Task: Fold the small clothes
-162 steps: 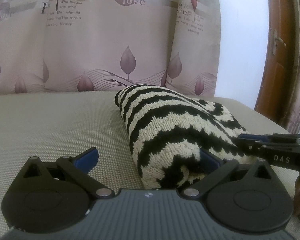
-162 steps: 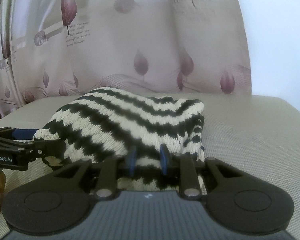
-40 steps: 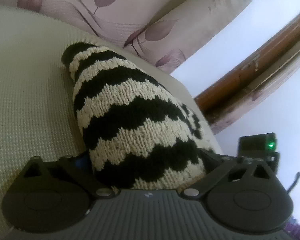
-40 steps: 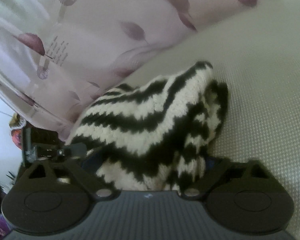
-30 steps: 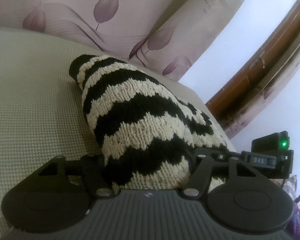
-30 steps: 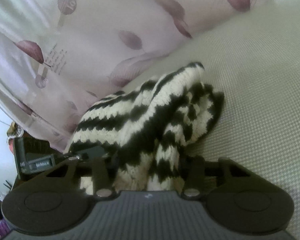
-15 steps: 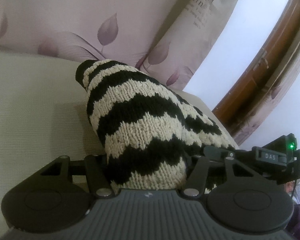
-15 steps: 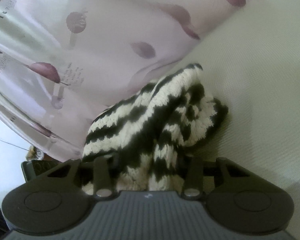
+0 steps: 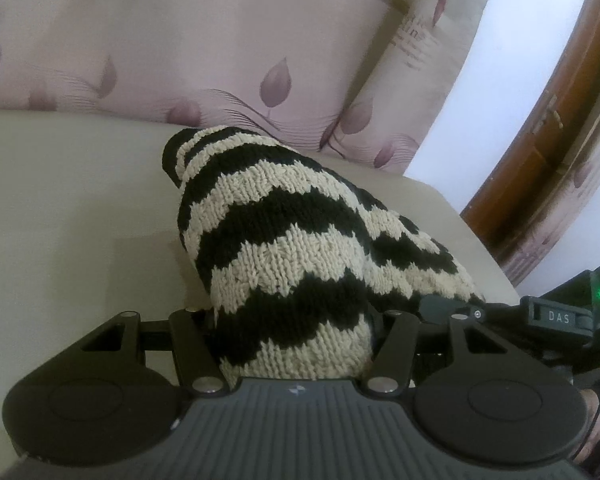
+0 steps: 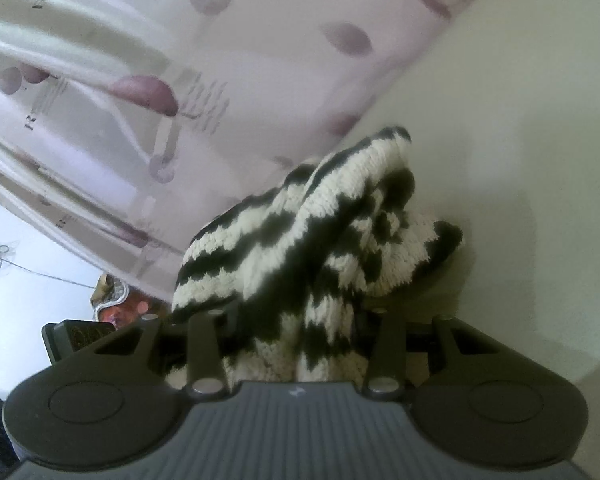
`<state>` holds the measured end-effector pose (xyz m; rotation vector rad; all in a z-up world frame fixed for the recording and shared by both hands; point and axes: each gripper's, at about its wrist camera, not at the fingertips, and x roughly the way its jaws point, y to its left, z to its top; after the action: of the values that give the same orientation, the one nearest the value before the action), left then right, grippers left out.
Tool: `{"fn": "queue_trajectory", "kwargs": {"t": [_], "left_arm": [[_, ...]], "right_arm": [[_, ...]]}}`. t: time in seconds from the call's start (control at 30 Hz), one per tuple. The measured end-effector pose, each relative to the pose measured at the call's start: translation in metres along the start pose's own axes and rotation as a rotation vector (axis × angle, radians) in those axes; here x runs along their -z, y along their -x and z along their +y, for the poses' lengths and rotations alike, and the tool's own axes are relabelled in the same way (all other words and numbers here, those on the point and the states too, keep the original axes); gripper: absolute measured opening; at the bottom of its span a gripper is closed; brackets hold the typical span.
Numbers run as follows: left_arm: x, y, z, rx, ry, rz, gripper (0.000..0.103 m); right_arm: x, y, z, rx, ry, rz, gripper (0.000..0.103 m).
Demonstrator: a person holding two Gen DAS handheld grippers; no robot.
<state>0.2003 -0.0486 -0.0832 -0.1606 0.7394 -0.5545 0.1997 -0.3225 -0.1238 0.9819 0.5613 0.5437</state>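
My left gripper (image 9: pixel 292 320) is clamped on the near end of the striped knit sweater (image 9: pixel 300 240); my right gripper (image 10: pixel 296 320) pinches its other side. Beyond lie the beige cushion (image 9: pixel 60 200) and leaf-print curtain (image 9: pixel 180 40).

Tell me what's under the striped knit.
Beneath the striped knit lies the beige cushion surface. Both the left gripper and right gripper clamp its near end. Anything beneath the bundle's middle is covered.
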Motion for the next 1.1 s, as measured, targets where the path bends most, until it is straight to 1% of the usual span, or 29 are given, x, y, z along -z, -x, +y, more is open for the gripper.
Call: {"fn": "queue_trajectory", "kwargs": {"t": [0.17,0.3,0.53,0.67,1.1], "left_arm": [[0.009,0.027,-0.001,-0.036,-0.021,-0.012,0.058],[0.016,0.038,0.0,-0.055,-0.02,-0.015,0.058],[0.025,0.046,-0.004,-0.087,-0.032,-0.017,0.059],[0.03,0.047,-0.002,-0.089,-0.02,-0.007,0.059],[0.045,0.049,0.0,-0.105,-0.022,0.022,0.059]], "right_arm": [[0.017,-0.004,0.018,-0.009,0.02,0.016,0.043],[0.028,-0.005,0.028,-0.006,0.041,0.026,0.042],[0.041,-0.007,0.034,-0.003,0.038,0.039,0.043],[0.048,-0.005,0.033,0.002,0.034,0.045,0.043],[0.065,0.0,0.027,0.018,0.008,0.058,0.043]]}}
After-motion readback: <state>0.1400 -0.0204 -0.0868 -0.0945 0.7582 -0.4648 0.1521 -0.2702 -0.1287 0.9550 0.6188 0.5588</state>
